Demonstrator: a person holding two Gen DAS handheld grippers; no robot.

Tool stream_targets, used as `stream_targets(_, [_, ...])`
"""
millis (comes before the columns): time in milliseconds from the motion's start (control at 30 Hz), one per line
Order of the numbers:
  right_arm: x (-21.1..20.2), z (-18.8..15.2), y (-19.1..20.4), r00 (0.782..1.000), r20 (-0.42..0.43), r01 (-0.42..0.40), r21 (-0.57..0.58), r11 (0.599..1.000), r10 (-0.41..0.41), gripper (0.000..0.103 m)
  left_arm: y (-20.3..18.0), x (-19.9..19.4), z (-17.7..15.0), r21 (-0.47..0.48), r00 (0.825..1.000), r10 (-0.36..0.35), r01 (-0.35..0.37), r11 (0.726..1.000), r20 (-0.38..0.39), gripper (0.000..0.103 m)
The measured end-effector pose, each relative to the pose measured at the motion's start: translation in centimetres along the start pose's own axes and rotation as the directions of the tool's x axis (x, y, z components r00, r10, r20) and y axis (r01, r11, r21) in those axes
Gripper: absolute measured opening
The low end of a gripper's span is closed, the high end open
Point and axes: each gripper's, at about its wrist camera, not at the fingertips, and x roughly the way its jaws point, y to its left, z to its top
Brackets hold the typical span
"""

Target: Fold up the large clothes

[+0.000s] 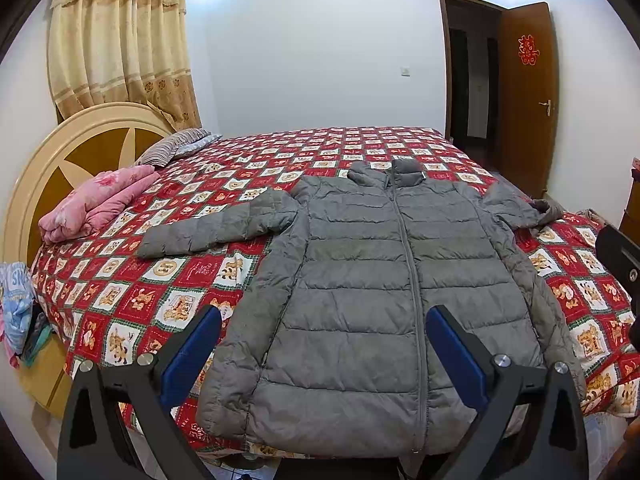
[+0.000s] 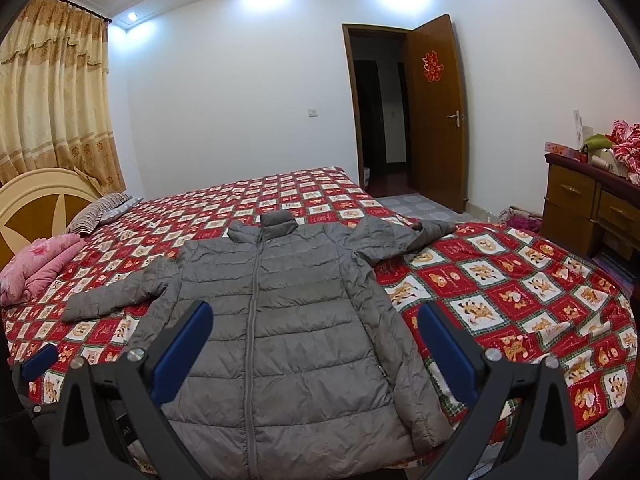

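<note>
A big gray puffy jacket (image 1: 360, 280) is lying flat on the bed (image 1: 168, 280), front side up and zipped closed. Its bottom hem is sitting right at the near edge of the bed, and its collar is pointing toward the far edge. Both sleeves are spreading out to the sides: one is reaching toward the headboard (image 1: 60, 168) end, and the other is reaching toward the foot end, where its cuff is bunching up a little. It is lying spread out like this so that the sleeves and sides are easy to grab and fold in.

The left gripper (image 1: 324, 336) is hanging over the near edge of the bed, above the bottom part of the jacket. Its jaws are standing wide apart and are holding nothing. The right gripper (image 2: 316, 332) is hanging over the same near edge, above the jacket's side nearer the foot end. Its jaws are also standing wide apart with nothing between them. They look ready to go down and pinch the cloth.

A pink blanket (image 1: 96, 208) is sitting folded by the headboard, well away from the jacket, so it is not getting in the way. No fold has been made yet, I think.
</note>
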Motion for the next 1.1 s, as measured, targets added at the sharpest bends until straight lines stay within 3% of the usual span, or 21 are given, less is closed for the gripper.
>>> stream_targets(1100, [0.39, -0.16, 0.51, 0.999, -0.046, -0.001, -0.022, 1.0, 0.0, 0.103, -0.52, -0.44, 0.04, 0.003, 1.0, -0.015, 0.015, 1.0, 0.012, 0.102])
